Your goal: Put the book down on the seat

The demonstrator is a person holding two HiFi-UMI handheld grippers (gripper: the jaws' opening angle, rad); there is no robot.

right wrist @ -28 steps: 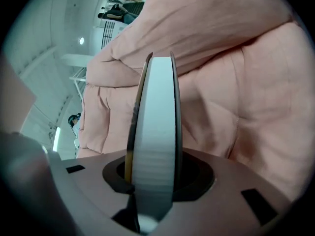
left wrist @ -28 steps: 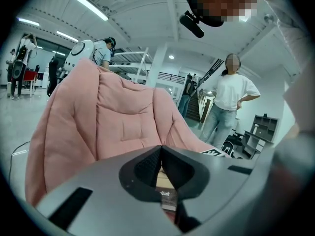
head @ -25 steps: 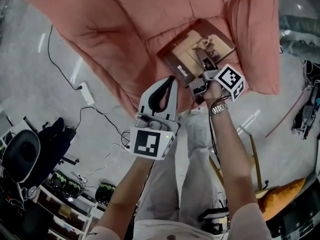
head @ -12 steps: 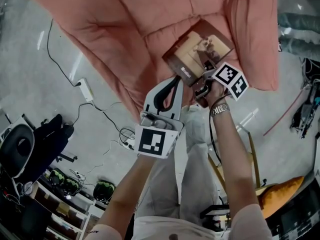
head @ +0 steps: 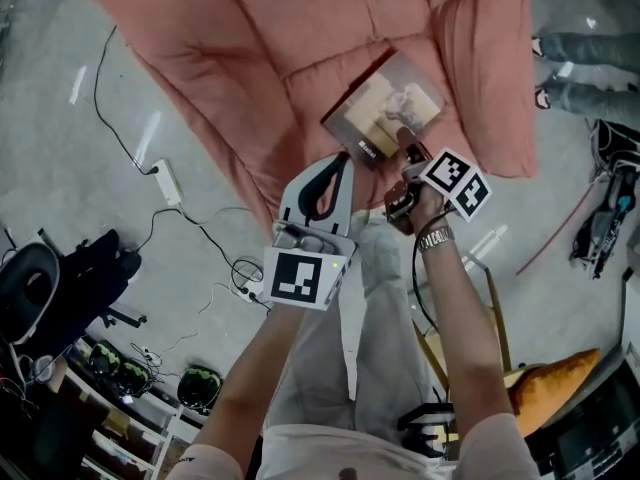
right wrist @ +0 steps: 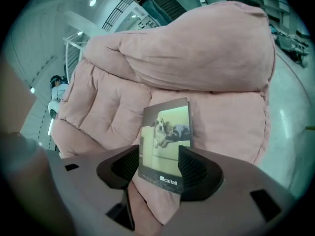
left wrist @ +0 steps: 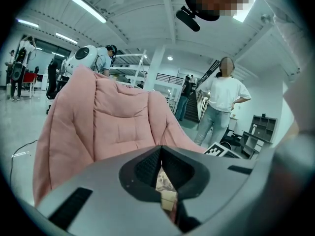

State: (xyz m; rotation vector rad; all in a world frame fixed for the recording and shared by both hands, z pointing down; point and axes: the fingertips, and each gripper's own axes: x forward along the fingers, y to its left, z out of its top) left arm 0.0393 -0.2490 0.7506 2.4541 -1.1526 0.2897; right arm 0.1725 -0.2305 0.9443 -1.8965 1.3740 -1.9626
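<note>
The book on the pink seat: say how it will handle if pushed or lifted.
The book looks thin, so probably light and fairly stiff. Lying flat, it should not roll. The soft quilted seat would likely drag on it when pushed.

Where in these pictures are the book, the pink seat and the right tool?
book point(right wrist: 165, 132): right gripper view, middle of its front cover.
pink seat point(head: 270, 38): head view, bare quilted cushion.
right tool point(right wrist: 159, 156): right gripper view, midway between its open jaws.
</note>
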